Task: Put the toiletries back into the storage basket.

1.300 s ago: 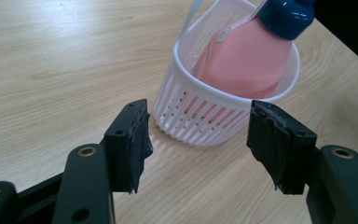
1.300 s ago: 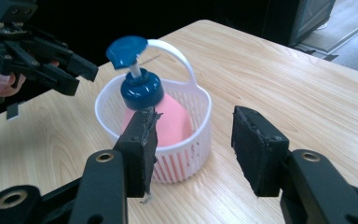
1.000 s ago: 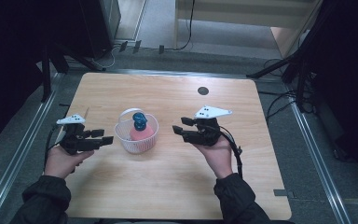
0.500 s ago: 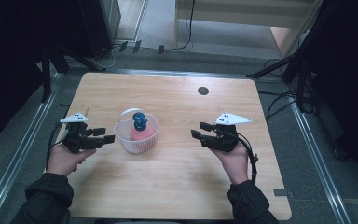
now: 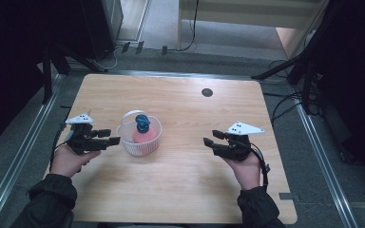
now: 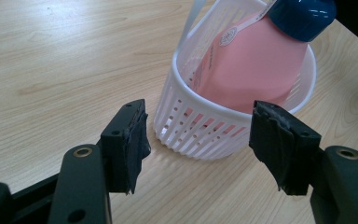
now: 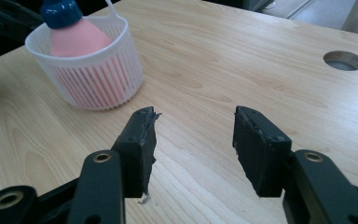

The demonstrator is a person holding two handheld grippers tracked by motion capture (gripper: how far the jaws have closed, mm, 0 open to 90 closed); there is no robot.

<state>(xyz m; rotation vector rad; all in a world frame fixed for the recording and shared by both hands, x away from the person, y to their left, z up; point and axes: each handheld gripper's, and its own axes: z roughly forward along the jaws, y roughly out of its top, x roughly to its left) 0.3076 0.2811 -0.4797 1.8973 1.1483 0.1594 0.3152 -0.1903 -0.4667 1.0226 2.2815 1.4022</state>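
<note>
High view: the white slatted basket (image 5: 139, 136) sits left of centre on the wooden table (image 5: 185, 180), a pink bottle (image 5: 140, 134) with a blue cap (image 5: 142, 123) standing in it. The left gripper (image 5: 110, 137) lies just beside the basket's left wall, the right gripper (image 5: 210, 142) well apart at lower right.

Left gripper view: jaws spread, holding nothing; basket (image 6: 205, 135) just ahead, centre frame (bottle (image 6: 254, 65) leaning toward upper right).

Right gripper view: jaws parted, empty; basket (image 7: 98, 74) far off at upper left.

Nearer hand: the left, judging by the gap.

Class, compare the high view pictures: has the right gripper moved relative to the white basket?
Yes. The right gripper has drawn away from the white basket toward the table's right edge, and is open.
</note>
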